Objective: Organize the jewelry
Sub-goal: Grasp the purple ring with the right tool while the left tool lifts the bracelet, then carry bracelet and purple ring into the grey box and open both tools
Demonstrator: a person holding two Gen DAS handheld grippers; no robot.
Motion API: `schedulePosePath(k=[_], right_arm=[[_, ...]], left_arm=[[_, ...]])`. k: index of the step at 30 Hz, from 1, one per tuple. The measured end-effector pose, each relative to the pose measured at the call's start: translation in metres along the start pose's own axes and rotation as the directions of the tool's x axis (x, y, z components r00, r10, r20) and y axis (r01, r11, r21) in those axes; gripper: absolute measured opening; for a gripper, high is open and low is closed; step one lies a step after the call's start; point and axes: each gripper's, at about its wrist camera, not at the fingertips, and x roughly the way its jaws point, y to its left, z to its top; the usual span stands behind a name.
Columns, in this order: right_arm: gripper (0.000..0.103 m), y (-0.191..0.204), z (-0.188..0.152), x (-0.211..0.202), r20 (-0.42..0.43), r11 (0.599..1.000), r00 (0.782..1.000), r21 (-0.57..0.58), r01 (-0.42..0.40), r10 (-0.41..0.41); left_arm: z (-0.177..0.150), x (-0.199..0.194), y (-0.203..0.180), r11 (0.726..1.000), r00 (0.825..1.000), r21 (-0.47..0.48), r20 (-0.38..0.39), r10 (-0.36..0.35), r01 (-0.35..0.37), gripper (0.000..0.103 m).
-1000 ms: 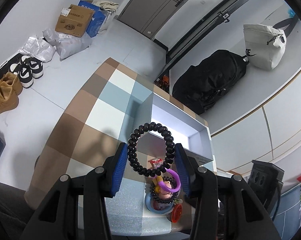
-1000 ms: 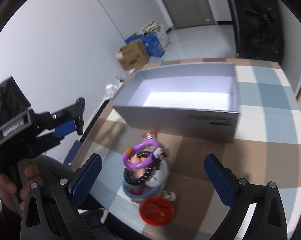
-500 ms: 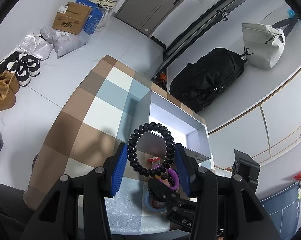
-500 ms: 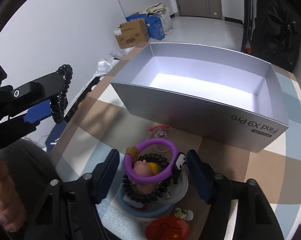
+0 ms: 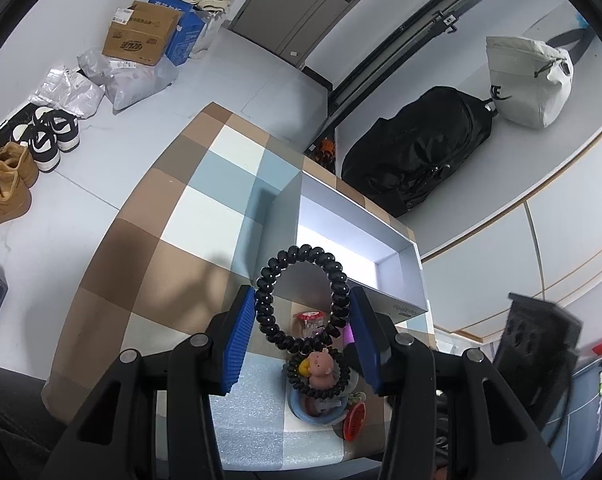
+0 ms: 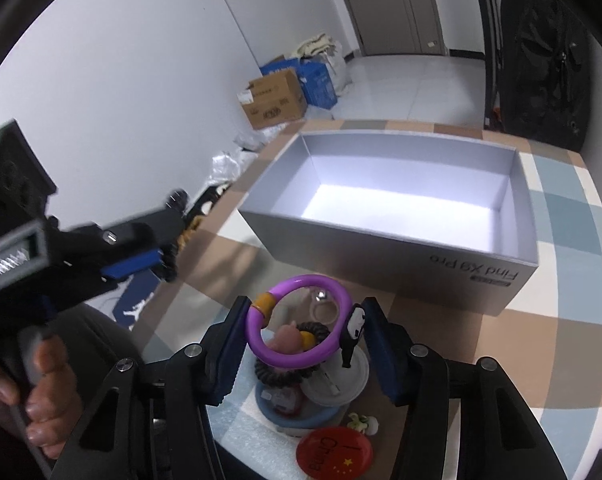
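Left tongs [image 5: 302, 322] clamped on black coil bracelet [image 5: 301, 294], held upright above the bench [image 5: 149, 240]. Right tongs [image 6: 301, 332] closing, pads touching purple ring [image 6: 299, 320]; grey box [image 6: 385, 248] at twelve o'clock.

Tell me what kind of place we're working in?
Probably a home entryway or hallway: shoes on the floor, cardboard box by a door, bags on the wall, checkered table.
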Motion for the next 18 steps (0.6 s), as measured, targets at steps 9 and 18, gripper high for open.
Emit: schedulePosePath(k=[9,18], right_arm=[[0.055,-0.010,0.019,-0.029,0.064,0.998,0.996,0.006,-0.060,0.059],[0.055,-0.039,0.059,-0.045,0.096,0.996,0.992,0.013,-0.086,0.085]], left_arm=[[0.016,0.001,-0.024,0.997,1.000,0.078,0.014,0.008,-0.009,0.042],[0.038,0.039,-0.068,0.976,0.998,0.215,-0.056,0.039,-0.026,0.042]])
